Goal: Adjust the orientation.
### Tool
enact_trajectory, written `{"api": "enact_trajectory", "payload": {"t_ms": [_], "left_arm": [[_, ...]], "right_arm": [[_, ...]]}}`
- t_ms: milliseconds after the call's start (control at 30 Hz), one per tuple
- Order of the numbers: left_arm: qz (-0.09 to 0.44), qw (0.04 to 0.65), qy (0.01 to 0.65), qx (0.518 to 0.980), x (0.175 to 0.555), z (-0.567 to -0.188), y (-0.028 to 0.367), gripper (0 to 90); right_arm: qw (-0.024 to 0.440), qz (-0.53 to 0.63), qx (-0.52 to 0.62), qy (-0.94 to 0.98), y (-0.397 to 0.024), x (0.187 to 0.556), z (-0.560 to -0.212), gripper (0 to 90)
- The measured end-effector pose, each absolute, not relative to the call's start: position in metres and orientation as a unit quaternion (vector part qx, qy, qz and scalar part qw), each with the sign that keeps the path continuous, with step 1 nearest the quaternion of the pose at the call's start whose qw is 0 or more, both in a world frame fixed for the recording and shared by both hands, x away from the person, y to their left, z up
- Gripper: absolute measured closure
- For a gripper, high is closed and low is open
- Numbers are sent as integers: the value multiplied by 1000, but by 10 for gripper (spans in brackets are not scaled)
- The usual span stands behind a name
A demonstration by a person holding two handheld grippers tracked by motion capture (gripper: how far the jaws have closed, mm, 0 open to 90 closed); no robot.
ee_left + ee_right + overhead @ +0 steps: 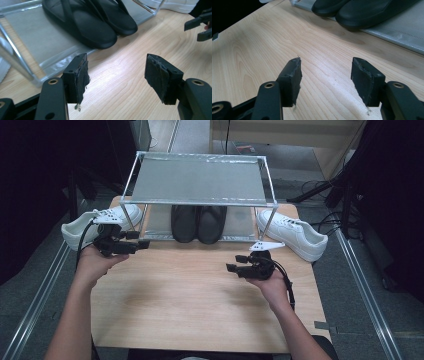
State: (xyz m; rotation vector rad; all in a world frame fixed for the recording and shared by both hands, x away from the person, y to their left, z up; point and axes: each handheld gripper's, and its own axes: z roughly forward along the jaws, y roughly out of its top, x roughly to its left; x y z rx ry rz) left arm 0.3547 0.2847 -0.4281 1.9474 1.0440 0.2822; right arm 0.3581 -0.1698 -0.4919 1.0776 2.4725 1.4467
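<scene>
A pair of black slippers (197, 222) stands on the lower shelf of a metal shoe rack (200, 180) at the back of the wooden table. One white sneaker (95, 222) lies left of the rack and another white sneaker (292, 234) lies right of it. My left gripper (141, 240) hovers by the rack's front left leg, pointing right, open and empty. My right gripper (234, 263) hovers over the table right of centre, pointing left, open and empty. In the left gripper view the open jaws (116, 62) frame bare wood, with the slippers (95, 22) beyond. The right gripper view has its jaws (325, 62) apart, the slippers (362, 12) ahead.
The rack's upper shelf (200, 182) is bare grey mesh. The wooden table (200, 305) stretches toward the person. In the left gripper view the rack's thin metal leg (17, 65) rises close at the left, and the other gripper (200, 27) is at the right edge.
</scene>
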Motion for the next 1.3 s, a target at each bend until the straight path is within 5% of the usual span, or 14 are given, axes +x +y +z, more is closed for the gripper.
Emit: {"api": "enact_trajectory", "payload": {"t_ms": [1300], "left_arm": [[164,406,528,727,408,-443,387,414]], "right_arm": [[55,452,380,805,-187,337,-499,429]]}}
